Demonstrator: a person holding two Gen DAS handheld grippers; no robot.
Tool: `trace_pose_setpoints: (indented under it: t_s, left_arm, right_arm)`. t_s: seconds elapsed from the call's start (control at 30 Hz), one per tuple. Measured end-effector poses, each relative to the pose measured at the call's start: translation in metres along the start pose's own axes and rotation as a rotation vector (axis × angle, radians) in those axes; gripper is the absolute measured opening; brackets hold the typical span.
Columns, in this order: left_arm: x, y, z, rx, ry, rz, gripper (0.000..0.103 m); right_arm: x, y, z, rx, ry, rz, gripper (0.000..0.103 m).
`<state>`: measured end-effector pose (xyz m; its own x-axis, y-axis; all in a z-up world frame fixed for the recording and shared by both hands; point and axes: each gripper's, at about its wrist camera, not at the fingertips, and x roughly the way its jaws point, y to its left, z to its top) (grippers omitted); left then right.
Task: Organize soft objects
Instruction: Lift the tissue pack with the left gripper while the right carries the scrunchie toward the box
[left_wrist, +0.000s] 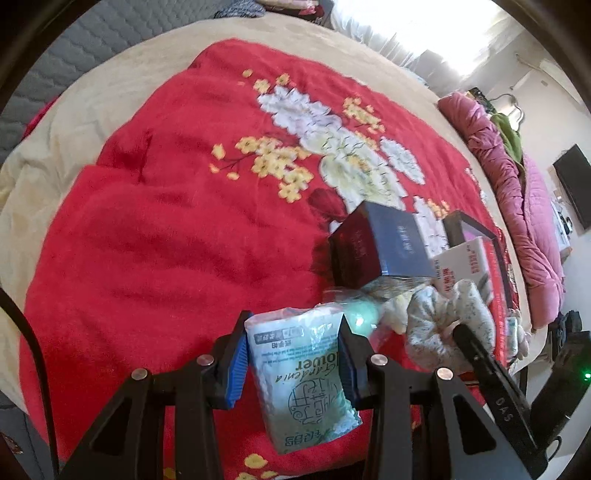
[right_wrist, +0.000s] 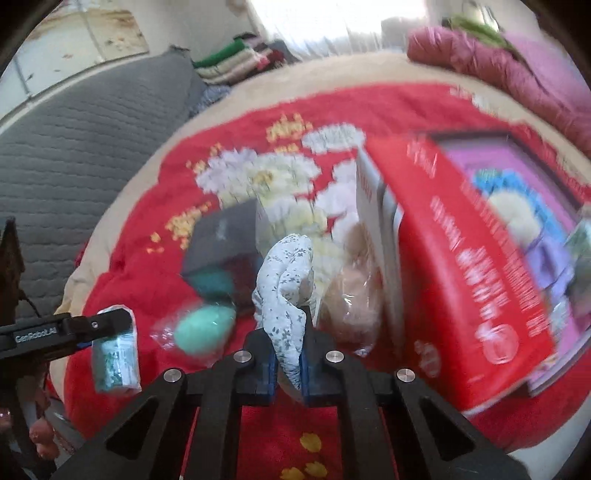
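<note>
Tissue pack (left_wrist: 303, 373): long axis runs along the fingers, print upside down, lifted over the red blanket (left_wrist: 166, 229).
Left gripper (left_wrist: 293, 354): clamped on the pack's sides.
Right gripper (right_wrist: 288, 354): pinched tight on the floral cloth (right_wrist: 286, 291), which stands upright.
Green sponge (right_wrist: 203, 328): bagged, blurred.
Red box (right_wrist: 469, 273): smeared, right edge cut off.
</note>
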<state>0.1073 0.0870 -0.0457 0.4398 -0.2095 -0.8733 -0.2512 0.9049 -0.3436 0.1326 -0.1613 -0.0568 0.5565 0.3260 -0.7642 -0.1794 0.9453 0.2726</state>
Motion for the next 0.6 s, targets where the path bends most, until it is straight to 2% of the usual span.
trace_pose_setpoints:
  t_s: [0.13,0.3,0.6]
  left_arm:
    - [-0.022,-0.020,0.000,0.053,-0.040,-0.004,0.042]
    - [-0.046,-0.046,0.000,0.108,-0.081,-0.016,0.042]
    - [-0.074,-0.105,-0.006,0.224,-0.124,-0.023,0.042]
  right_arm:
    - [-0.034,0.010,0.010,-0.051,-0.084,0.022,0.009]
    - [-0.074,0.010,0.024,-0.055,-0.167,0.036,0.009]
    - [-0.134,-0.022,0.042,-0.007,-0.276,0.009,0.009]
